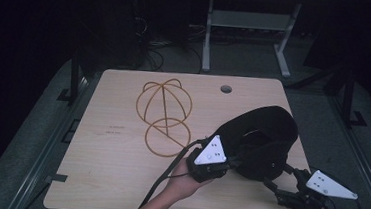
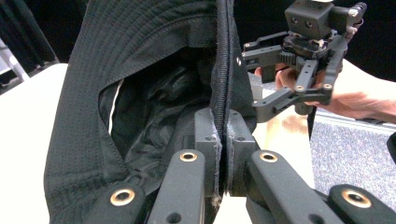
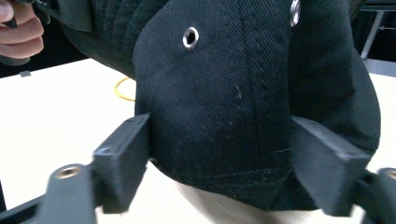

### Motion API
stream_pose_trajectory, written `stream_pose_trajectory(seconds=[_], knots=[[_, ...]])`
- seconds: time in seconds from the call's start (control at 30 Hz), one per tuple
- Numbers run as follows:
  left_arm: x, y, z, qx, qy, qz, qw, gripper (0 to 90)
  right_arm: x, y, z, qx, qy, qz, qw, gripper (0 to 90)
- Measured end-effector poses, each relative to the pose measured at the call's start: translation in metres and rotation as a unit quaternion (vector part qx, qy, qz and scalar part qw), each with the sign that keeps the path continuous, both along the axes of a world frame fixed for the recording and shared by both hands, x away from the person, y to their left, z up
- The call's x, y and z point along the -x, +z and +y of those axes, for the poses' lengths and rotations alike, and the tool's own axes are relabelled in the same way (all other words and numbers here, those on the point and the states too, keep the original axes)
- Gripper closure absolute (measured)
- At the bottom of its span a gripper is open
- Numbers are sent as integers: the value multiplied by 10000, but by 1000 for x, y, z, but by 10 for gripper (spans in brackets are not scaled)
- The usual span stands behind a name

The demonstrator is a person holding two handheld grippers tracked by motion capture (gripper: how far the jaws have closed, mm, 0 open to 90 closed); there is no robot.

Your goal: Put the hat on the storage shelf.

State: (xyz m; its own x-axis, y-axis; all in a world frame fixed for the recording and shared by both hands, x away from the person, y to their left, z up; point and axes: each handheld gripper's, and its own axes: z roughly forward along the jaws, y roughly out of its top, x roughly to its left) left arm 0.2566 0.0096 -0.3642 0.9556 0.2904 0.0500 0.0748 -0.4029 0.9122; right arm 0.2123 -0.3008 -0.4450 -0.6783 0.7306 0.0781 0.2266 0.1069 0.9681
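Nearest us on the right, our right gripper [image 1: 273, 184] stands wide, jaws either side of the black cap [image 1: 264, 136]. Left of it, our left gripper [image 2: 223, 154] is clamped on the cap's edge. Farther left lies a wire stand [image 1: 164, 115] on the table [image 1: 103, 168].

Your right gripper [image 3: 219, 163] has its jaws spread wide on either side of the black cap [image 3: 252, 98], whose crown fills the gap. The cap's edge meets the pale tabletop [image 3: 60, 112].
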Motion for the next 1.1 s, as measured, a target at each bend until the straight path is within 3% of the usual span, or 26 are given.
stream_pose_trajectory(seconds=[0.27,0.47,0.7,0.8,0.87,1.1], knots=[[3,-1,-4,19,-87,16,10000,860,-4,1,-1,-51,-26,43,10000,622],[8,-1,-4,18,-137,37,9999,861,-2,5,-2,-87,-34,-49,9999,812],[12,-1,-5,-93,-112,-84,9999,859,-3,10,-3,-88,-8,-45,10000,856],[12,-1,-3,-158,-129,-45,9998,848,-4,12,-3,-40,51,-31,10000,859],[12,0,-2,-252,-147,46,9996,802,-4,15,-2,1,69,-40,10000,861],[12,-1,12,-415,75,-3,9991,668,-6,25,-9,59,118,-65,9999,864]])
